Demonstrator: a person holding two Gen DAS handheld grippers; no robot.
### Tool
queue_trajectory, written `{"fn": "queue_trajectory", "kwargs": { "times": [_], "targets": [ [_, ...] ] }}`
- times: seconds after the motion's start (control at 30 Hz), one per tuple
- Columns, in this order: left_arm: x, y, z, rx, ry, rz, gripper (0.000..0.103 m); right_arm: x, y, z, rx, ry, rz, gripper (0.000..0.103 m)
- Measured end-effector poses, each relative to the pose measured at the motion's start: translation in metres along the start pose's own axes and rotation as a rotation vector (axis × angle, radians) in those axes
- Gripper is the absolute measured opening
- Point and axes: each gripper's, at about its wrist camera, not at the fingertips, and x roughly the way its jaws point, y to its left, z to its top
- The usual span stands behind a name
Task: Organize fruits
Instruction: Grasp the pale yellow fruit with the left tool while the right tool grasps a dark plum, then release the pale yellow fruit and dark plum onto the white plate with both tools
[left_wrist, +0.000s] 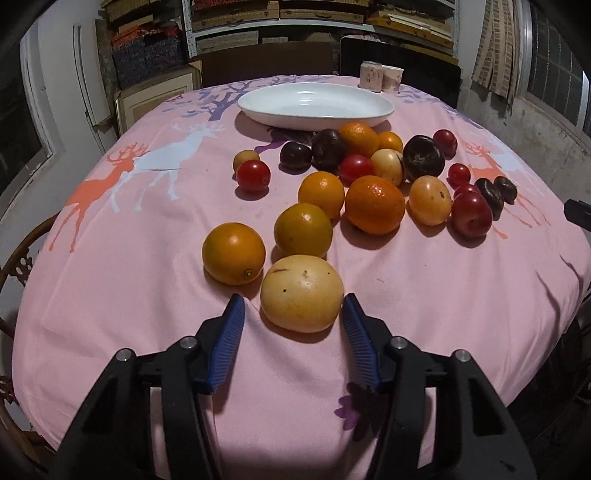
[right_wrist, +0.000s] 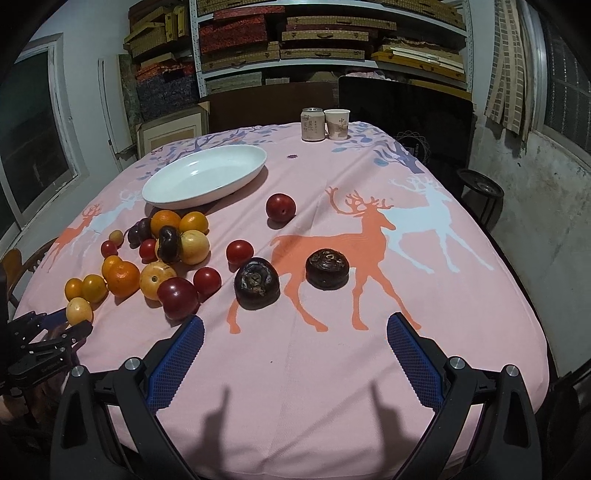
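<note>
Left wrist view: pale yellow fruit (left_wrist: 301, 293) lies between the left gripper's (left_wrist: 293, 308) spread, untouching jaws.

I'm in what looks like a cluttered home storeroom: metal shelves (right_wrist: 295, 40) stacked with flat boxes fill the back wall, framed panels (right_wrist: 171, 127) lean below, and my desk wears a pink deer-print cloth (right_wrist: 369, 229) beside stained plaster walls (right_wrist: 535, 184).

Worktop (right_wrist: 332, 369) under pink deer-print cloth, metal shelves (right_wrist: 332, 37) stacked with flat boxes behind, dark chair backs (right_wrist: 402, 103) at the far edge, windows (left_wrist: 22, 122) left and right, stained grey wall (right_wrist: 546, 192), wooden chair (left_wrist: 18, 266) at left, dim indoor light
</note>
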Motion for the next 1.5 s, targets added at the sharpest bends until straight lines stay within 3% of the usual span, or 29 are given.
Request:
{"fn": "queue_trajectory", "kwargs": {
  "times": [0.07,0.13,0.27,0.47,0.57,0.77,0.93,1.0,1.03,1.07,1.3,1.5],
  "targets": [
    [0.002,0.000,0.002,-0.007,-0.008,-0.005,0.054,0.002,-0.002,0.000,-0.001,0.004,-0.004,0.099],
    [0.001,-0.004,0.002,0.015,-0.028,0.001,0.043,0.005,-0.004,-0.001,-0.003,0.009,-0.011,0.099],
    [-0.002,-0.012,0.001,0.061,-0.054,-0.001,0.043,0.014,-0.014,-0.004,-0.024,0.020,-0.030,0.099],
    [-0.022,-0.008,0.008,0.047,-0.112,-0.024,0.043,0.032,-0.016,-0.009,-0.135,0.020,-0.014,0.099],
    [-0.028,-0.010,0.010,0.054,-0.120,-0.037,0.043,0.044,-0.026,0.005,-0.115,-0.010,-0.018,0.099],
    [-0.023,-0.009,0.010,0.048,-0.096,-0.042,0.043,0.083,-0.032,0.033,-0.097,0.039,-0.045,0.098],
    [-0.018,-0.006,0.011,0.044,-0.085,-0.040,0.043,0.111,-0.020,0.041,-0.135,0.115,-0.051,0.077],
    [-0.017,-0.005,0.012,0.041,-0.084,-0.040,0.043,0.122,-0.018,0.042,-0.140,0.156,-0.032,0.064],
    [-0.016,-0.004,0.013,0.038,-0.083,-0.039,0.043,0.121,-0.018,0.041,-0.135,0.150,0.000,0.050],
    [-0.015,-0.003,0.013,0.035,-0.083,-0.040,0.043,0.121,-0.017,0.041,-0.143,0.145,0.003,0.043],
    [-0.016,0.007,0.023,0.005,-0.079,-0.076,0.043,0.098,-0.018,0.040,-0.136,0.069,0.076,0.043],
    [-0.019,0.018,0.067,-0.004,-0.095,-0.109,0.043,0.082,-0.012,0.078,-0.131,0.000,0.123,0.043]
  ]
}}
